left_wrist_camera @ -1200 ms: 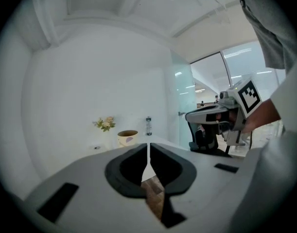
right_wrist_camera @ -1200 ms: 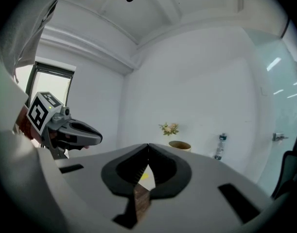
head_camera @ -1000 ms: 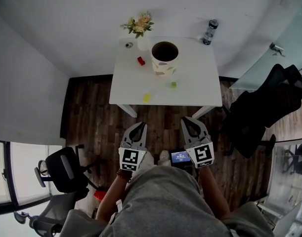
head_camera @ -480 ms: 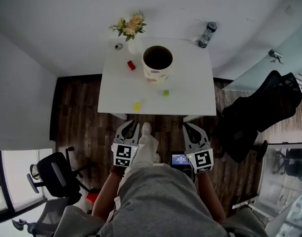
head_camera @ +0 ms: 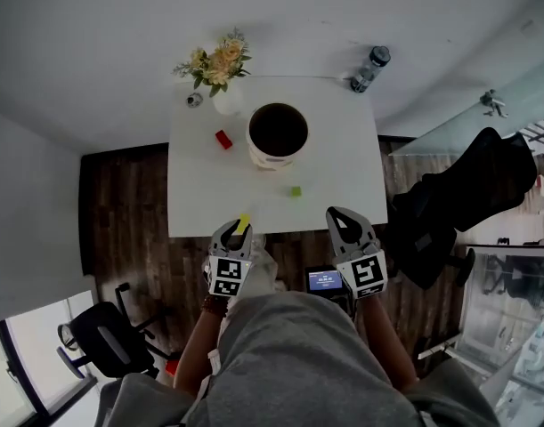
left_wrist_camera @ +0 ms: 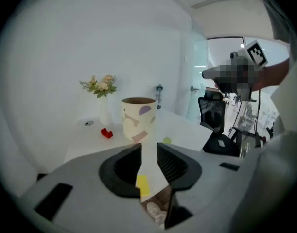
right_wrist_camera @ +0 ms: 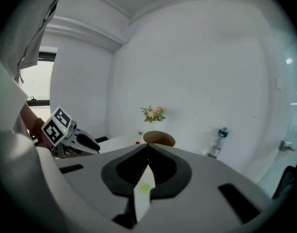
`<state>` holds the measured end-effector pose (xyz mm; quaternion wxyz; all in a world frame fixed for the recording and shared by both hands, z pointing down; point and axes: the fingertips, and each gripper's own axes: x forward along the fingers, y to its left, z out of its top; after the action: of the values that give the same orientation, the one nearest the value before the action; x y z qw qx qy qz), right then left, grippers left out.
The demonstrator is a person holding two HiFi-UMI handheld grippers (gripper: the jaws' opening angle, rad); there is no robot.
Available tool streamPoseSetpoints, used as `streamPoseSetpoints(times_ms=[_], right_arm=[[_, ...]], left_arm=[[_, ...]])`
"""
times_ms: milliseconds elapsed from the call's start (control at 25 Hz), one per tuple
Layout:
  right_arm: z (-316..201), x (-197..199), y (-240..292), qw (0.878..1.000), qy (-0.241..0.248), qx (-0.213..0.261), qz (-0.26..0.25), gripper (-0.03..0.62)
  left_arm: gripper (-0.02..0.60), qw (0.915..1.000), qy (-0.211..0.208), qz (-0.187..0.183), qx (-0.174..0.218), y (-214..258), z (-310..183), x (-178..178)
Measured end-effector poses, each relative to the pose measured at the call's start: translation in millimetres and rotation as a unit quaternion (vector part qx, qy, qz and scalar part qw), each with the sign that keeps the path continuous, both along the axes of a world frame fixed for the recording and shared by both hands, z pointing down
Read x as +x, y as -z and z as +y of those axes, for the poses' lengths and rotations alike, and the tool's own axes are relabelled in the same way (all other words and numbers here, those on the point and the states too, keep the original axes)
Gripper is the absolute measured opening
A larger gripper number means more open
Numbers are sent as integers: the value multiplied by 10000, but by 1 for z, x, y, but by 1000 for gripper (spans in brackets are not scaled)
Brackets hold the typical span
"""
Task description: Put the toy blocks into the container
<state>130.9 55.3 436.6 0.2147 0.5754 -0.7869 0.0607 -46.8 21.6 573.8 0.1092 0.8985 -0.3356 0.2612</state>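
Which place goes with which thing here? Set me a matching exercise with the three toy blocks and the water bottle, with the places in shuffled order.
Things:
1. red block
2. green block
3. yellow block
4. water bottle

Places:
A. at the far right corner of the table
B. at the table's near edge, left of centre
C. left of the container, apart from it
D. in front of the container, slightly to its right

Pairs: 1-C; 2-D; 3-B; 4-A

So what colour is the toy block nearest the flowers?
That small toy block is red; the head view shows it best.
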Motion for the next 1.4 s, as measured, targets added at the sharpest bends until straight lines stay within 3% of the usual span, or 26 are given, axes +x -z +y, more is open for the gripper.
streamPoseSetpoints(times_ms=[200, 400, 640, 760, 1040, 1400], right_arm=[[-47, -8, -2, 10000, -15, -54, 24, 5], [-73, -11, -15, 9998, -70, -164, -20, 5], [-97, -3, -39, 9992, 164, -312, -186, 5], [-110, 2, -45, 9985, 415, -279, -238, 5], [-124, 28, -54, 9951, 837, -386, -367, 5], [-136, 64, -54, 9939, 944, -447, -349, 5]], left_arm=[[109, 9983, -290, -495, -116, -33, -27, -5], [171, 9908, -648, -786, -886, -72, -29, -5], [190, 9766, -847, -1332, -1462, -110, -18, -9], [192, 9702, -809, -1457, -1761, -123, -15, -8], [193, 9619, -513, -1719, -2065, -135, -12, 2], [198, 9435, -417, -2271, -2375, -164, 0, -2]])
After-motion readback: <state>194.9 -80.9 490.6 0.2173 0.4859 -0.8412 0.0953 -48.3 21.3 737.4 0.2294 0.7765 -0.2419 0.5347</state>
